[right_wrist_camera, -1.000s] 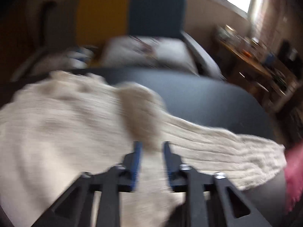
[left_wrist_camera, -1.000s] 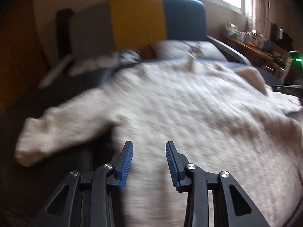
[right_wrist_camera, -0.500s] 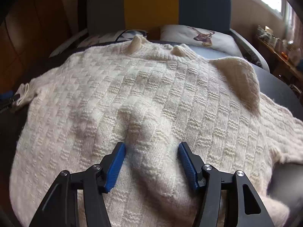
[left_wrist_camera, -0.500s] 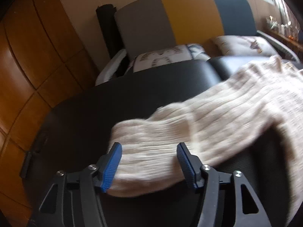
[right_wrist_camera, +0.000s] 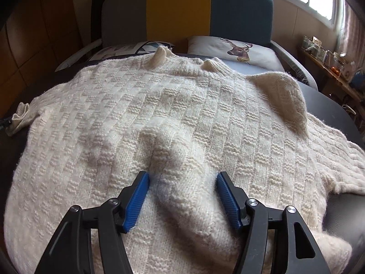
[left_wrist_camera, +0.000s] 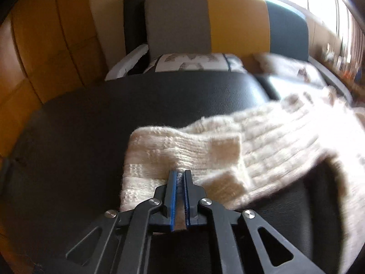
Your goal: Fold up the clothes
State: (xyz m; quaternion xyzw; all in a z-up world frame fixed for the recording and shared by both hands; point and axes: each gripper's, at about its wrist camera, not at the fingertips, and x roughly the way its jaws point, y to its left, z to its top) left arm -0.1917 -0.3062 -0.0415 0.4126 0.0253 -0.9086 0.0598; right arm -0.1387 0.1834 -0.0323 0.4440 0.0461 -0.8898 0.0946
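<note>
While a cream knitted sweater (right_wrist_camera: 173,118) lies spread flat over a dark padded surface (left_wrist_camera: 95,123), two views are given, one from each hand-held gripper. Behind the surface, at the far side, a sofa back (right_wrist_camera: 187,9) in grey, yellow and teal panels is seen, with a deer-print cushion (right_wrist_camera: 232,48) below it. The collar of the sweater points to the far side, and the body fills most of the right view.

The sweater is judged to be thick, soft and fairly heavy for a garment. It can be expected to sag and stretch when lifted, and not to slip, since the wool is fuzzy. Hold is best taken at the ribbed cuffs, the hem or the shoulder seams, where the knit is firmer and bunches less.

In the left view, the sleeve (left_wrist_camera: 262,141) is seen running from the near left toward the far right, partly blurred. The left gripper (left_wrist_camera: 180,178) is clenched on the near edge of the cuff (left_wrist_camera: 159,159), with only a thin strip of wool showing between its blue pads (left_wrist_camera: 172,198).

In the right view, the right gripper (right_wrist_camera: 182,182) is spread wide and grasps nothing. Its jaws stand on either side of a raised ridge (right_wrist_camera: 168,150) of knit in the middle of the body, with the tips touching or just above the wool; which cannot be told.
</note>
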